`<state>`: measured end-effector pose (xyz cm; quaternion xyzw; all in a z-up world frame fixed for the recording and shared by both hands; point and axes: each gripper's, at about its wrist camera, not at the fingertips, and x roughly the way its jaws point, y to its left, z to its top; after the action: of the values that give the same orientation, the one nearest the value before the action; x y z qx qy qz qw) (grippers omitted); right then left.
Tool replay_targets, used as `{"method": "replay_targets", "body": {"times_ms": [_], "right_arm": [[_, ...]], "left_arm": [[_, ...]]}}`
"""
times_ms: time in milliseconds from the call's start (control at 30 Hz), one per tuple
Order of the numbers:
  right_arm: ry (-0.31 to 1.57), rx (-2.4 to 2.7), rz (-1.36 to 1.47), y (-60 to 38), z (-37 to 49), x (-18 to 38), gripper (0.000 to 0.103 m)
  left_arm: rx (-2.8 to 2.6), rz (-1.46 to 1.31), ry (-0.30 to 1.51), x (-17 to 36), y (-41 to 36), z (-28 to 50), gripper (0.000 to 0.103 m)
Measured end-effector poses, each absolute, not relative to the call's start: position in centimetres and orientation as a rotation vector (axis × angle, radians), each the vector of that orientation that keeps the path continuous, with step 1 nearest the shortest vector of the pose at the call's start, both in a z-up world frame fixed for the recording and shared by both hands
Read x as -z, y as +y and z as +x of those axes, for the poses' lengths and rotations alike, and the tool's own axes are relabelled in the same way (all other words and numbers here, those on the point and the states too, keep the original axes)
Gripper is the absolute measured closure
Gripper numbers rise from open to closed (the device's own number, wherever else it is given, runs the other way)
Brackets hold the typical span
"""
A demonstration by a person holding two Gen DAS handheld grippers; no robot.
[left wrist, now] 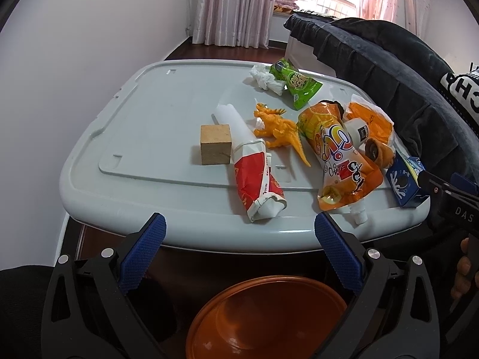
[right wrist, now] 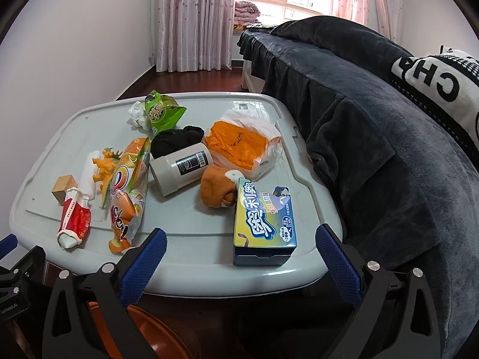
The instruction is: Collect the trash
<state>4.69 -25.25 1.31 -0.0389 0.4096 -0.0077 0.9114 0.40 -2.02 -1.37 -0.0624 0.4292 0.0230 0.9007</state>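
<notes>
Trash lies on a grey plastic lid (left wrist: 155, 110) (right wrist: 191, 227): a red-and-white paper wrapper (left wrist: 259, 179) (right wrist: 73, 220), an orange drink pouch (left wrist: 341, 161) (right wrist: 128, 185), a green snack bag (left wrist: 295, 83) (right wrist: 161, 112), crumpled white tissue (left wrist: 265, 79) (right wrist: 136, 113), an orange-and-white plastic bag (right wrist: 242, 143) and a blue-and-yellow biscuit box (right wrist: 263, 224) (left wrist: 404, 182). My left gripper (left wrist: 239, 233) hangs open in front of the lid's near edge, above an orange bin (left wrist: 266, 320). My right gripper (right wrist: 239, 248) stands open, just short of the biscuit box.
A wooden cube (left wrist: 215, 145), an orange toy dinosaur (left wrist: 280, 127), a white cylinder (right wrist: 181, 169), a black cloth (right wrist: 176, 139) and an orange plush piece (right wrist: 217, 190) also lie on the lid. A dark blanket-covered bed (right wrist: 374, 119) borders the right side.
</notes>
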Motion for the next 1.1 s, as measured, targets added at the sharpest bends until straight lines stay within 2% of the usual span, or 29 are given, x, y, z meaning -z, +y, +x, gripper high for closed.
{"method": "replay_targets", "body": {"times_ms": [1100], "right_arm": [[0.865,0.02,-0.065,-25.52,5.15,-0.83,0.005]], "left_arm": [[-0.071,-0.15,0.893,1.68,-1.52,0.53,0.006]]}}
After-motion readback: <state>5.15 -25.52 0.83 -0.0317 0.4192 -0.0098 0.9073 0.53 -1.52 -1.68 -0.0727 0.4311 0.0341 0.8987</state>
